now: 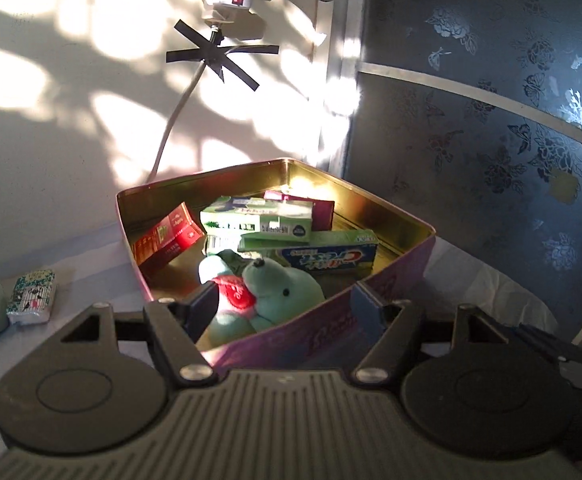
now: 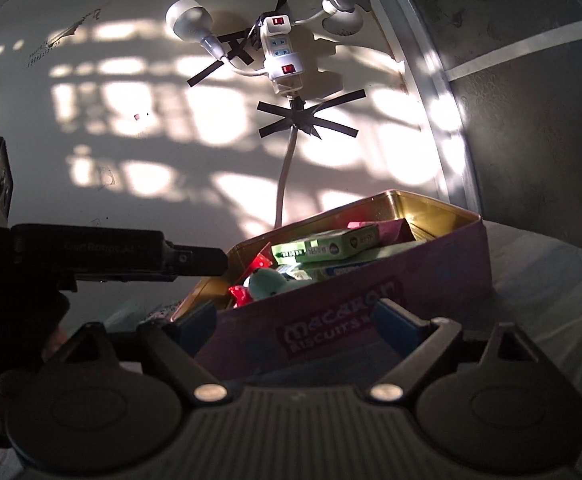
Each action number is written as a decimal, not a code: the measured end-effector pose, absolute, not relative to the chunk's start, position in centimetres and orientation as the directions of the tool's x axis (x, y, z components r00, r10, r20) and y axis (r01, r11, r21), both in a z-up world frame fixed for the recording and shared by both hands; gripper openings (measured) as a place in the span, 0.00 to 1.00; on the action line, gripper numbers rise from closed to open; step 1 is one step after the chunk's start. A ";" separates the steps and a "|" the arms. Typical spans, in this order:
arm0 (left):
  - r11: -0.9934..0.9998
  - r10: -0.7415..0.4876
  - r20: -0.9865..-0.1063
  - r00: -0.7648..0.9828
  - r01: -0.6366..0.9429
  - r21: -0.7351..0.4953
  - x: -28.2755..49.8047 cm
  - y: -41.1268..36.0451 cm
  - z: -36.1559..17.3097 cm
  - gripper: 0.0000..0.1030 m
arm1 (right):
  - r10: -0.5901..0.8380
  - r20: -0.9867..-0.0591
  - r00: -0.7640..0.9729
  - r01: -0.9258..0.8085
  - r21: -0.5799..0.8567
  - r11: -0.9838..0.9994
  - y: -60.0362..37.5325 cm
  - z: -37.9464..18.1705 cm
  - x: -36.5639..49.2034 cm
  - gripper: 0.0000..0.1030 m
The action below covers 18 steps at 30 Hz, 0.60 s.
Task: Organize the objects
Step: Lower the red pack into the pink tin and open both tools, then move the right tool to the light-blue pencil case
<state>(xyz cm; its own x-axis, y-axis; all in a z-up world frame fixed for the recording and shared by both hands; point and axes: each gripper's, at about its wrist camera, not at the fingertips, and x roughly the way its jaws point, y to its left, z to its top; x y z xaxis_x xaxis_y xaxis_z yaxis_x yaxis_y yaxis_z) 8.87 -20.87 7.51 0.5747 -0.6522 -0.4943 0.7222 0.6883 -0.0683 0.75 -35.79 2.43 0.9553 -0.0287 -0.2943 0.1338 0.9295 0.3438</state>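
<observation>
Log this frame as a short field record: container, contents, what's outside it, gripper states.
container: pink biscuit tin, lid off, gold inside
contents: green plush toy with a red heart, red box, green boxes, toothpaste box, magenta box at the back
outside tin: patterned tissue pack on the table to its left
left hand-held gripper: open, nothing held, one finger over the tin's rim by the plush toy
right hand-held gripper: open, nothing held, facing the tin's labelled side
wall: power strip taped up, cable running down
</observation>
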 end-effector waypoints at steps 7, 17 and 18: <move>0.703 -0.549 -0.640 0.538 0.711 -0.006 6.1 -17.9 1.3 0.72 | 0.041 -0.481 0.876 0.148 0.348 0.926 -34.9 -1.5 -0.7 0.87; 0.845 -0.439 -0.642 0.628 0.532 -0.057 9.5 -7.8 0.7 0.72 | 0.268 -0.518 0.812 -0.134 0.280 0.950 -27.5 0.1 2.4 0.83; 0.870 -0.411 -0.637 0.652 0.489 -0.061 10.1 -6.3 0.7 0.72 | 0.289 -0.519 0.804 -0.167 0.270 0.948 -26.6 0.3 3.1 0.82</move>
